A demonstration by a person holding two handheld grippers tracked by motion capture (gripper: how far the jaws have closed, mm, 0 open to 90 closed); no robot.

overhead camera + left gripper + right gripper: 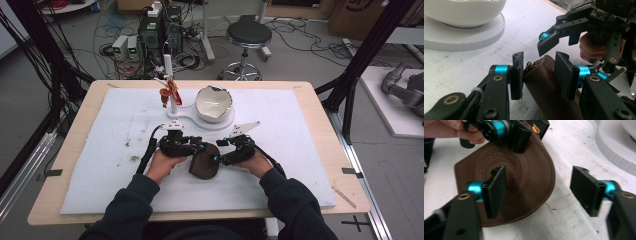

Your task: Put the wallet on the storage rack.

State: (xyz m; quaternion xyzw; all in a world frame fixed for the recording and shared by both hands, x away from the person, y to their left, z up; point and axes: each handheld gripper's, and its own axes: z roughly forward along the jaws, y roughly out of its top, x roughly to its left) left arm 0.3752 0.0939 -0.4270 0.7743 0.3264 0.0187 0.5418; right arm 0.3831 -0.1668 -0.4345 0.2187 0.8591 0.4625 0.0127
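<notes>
Brown leather pouch (524, 185) between both grippers' jaws

We wear dark navy sleeves (131, 202). Our left gripper (539, 75) and right gripper (541, 190) are black, with cyan joints, brass rivets, and trailing black cables.

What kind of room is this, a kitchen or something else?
Probably a robotics lab or workshop, not a kitchen: computer boxes and tangled cables cover the floor, and black metal framing surrounds the padded table.
</notes>
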